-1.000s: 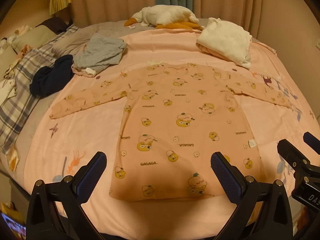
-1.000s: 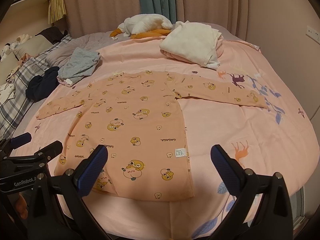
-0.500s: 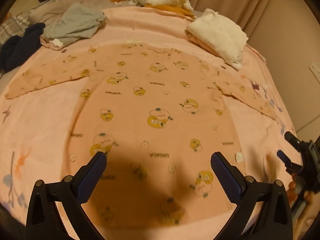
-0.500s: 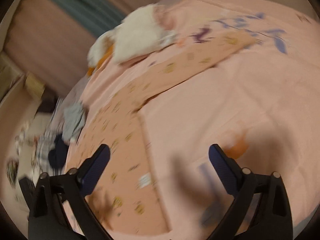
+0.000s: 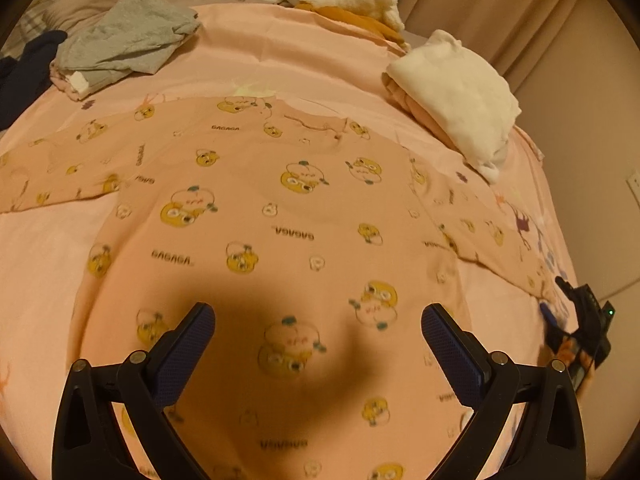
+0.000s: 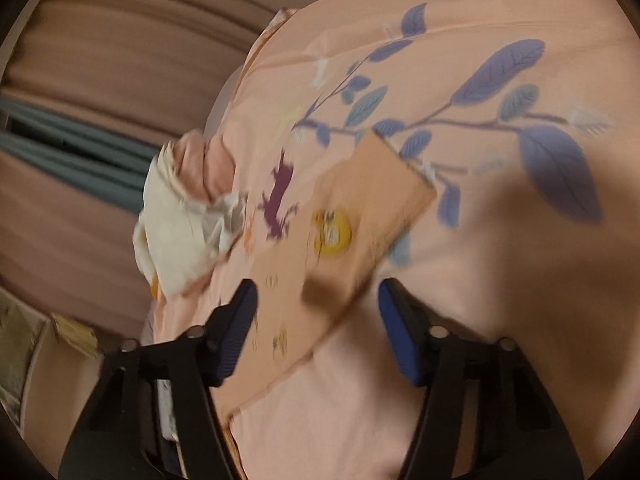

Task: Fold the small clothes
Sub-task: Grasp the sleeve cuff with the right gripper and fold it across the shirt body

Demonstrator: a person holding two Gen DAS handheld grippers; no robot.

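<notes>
soft printed shirt [image 5: 280, 216] lies flat (sleeve [image 6: 360, 216] blurred, seemingly rectangular) under gaping grippers.

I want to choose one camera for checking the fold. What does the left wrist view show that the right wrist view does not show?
Only the left wrist view shows the whole body of the orange shirt, the grey garment and the open left gripper above the shirt. Only the right wrist view shows the sleeve cuff up close, the leaf print and the open right gripper. Both show the pink sheet and the white folded pile.
</notes>
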